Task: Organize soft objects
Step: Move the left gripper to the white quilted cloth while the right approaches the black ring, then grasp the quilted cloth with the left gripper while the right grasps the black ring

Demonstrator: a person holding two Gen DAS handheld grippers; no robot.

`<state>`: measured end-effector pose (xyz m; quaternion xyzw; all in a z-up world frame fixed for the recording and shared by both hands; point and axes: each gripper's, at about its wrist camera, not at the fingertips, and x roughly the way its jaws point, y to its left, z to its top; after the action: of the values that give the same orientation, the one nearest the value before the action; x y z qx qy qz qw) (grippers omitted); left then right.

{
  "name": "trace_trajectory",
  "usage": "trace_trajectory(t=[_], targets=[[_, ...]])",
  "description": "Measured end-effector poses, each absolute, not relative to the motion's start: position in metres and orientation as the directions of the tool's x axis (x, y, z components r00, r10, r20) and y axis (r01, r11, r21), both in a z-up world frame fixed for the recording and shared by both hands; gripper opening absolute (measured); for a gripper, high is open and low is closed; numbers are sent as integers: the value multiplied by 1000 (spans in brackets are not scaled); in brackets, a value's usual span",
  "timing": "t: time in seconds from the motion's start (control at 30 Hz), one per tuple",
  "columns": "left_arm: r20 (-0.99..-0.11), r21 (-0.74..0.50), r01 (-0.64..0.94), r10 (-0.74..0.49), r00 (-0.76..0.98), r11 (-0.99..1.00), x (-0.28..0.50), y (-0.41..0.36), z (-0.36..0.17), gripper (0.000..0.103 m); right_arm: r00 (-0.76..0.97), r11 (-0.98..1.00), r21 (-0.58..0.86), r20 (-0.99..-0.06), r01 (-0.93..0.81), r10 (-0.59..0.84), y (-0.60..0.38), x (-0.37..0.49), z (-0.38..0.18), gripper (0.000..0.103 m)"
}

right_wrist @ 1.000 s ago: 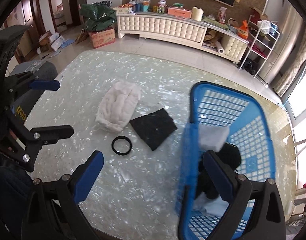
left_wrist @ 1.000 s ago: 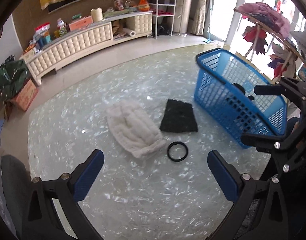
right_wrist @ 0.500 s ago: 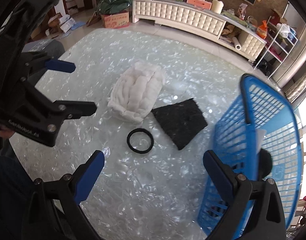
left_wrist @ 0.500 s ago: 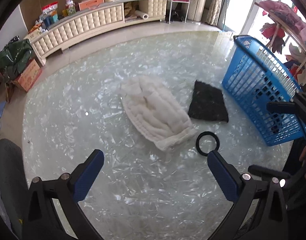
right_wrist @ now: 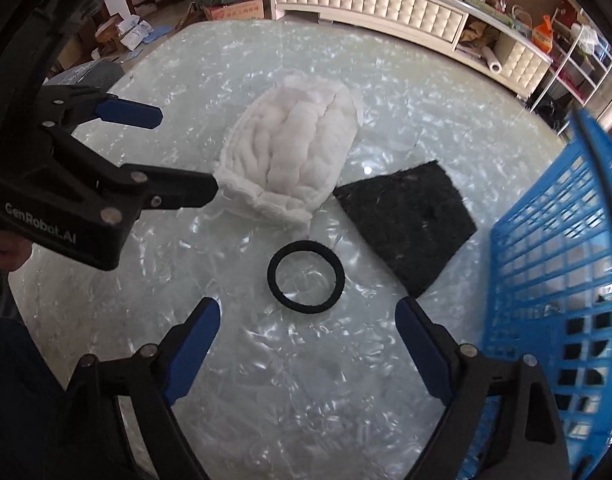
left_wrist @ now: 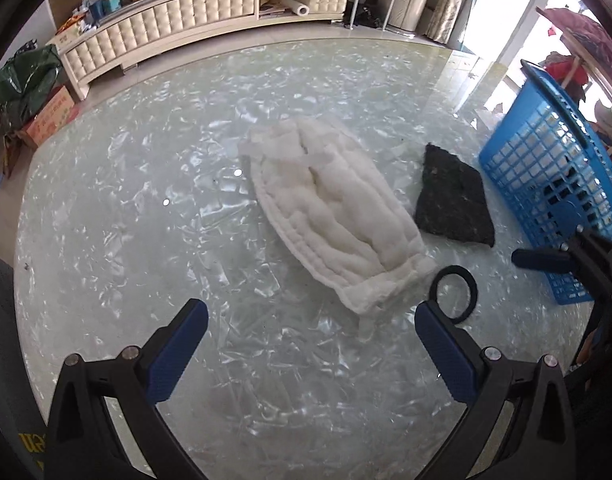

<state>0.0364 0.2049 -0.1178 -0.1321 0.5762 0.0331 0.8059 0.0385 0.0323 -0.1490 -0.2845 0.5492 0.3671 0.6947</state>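
Both tools point down over the glossy worktop (right_wrist: 346,400). Left tool (left_wrist: 311,344) gapes wide, empty. Right tool (right_wrist: 308,334), jaws just narrowing, nothing between. White quilted cloth (left_wrist: 330,208), black felt square (right_wrist: 406,220) and black ring (right_wrist: 305,277) lie beside the blue basket (right_wrist: 554,280).

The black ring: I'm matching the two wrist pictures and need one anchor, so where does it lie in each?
Left wrist view: the black ring lies low and right of centre on the table, just past the right blue finger.
Right wrist view: the ring lies near the centre, ahead of both fingers.
Shared landmark: the white quilted pad, whose hemmed end lies beside the ring.
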Motion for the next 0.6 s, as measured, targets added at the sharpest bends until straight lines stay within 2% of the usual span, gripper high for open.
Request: trace_trajectory(t=[0.2,0.6], targets=[[-936,-187,-225,-104,335,956,43,208,-130,103,95,597,40,-977,-801,191,34,47,-171,79],[-947,-171,-216,-100,306,961,57,200,-154,103,112,607,40,-971,-794,210,39,54,-184,75]])
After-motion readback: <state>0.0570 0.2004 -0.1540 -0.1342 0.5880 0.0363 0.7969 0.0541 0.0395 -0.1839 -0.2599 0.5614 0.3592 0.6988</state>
